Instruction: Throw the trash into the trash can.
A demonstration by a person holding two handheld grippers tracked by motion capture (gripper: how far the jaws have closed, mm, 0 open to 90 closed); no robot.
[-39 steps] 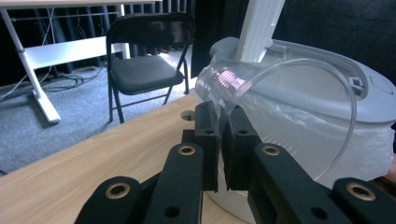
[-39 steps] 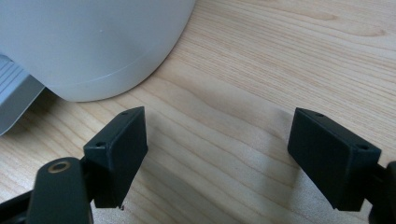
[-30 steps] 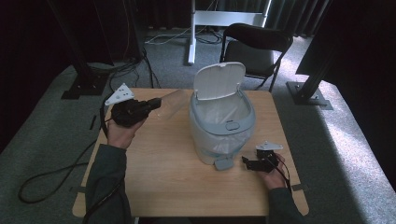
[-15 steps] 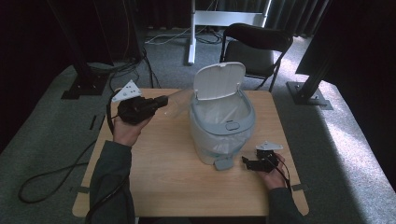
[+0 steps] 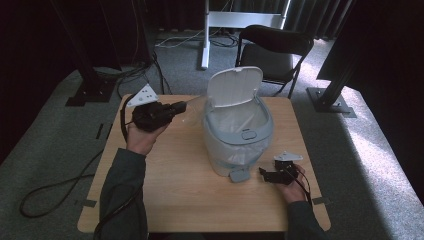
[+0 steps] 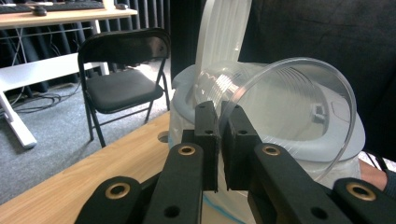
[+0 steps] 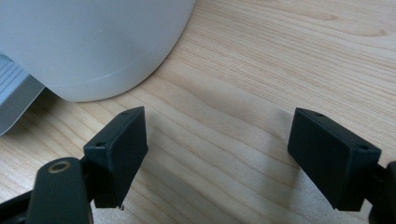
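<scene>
While resting low on the table (image 5: 180, 200) beside the bin's pedal (image 5: 239, 175), the right gripper (image 7: 217, 158) is keeping its jaws spread wide around bare wood. Farther off, the left gripper (image 6: 219, 140) is pinching the rim of a clear plastic cup (image 6: 285, 121), jaws nearly closed, holding it sideways just beside the open-lidded bin (image 5: 239, 131).

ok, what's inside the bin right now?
The bin stands with its lid up and a pale liner bag inside. Its bottom is hidden, so contents can't be told. The clear cup is outside it, pinched in the left claw.
</scene>
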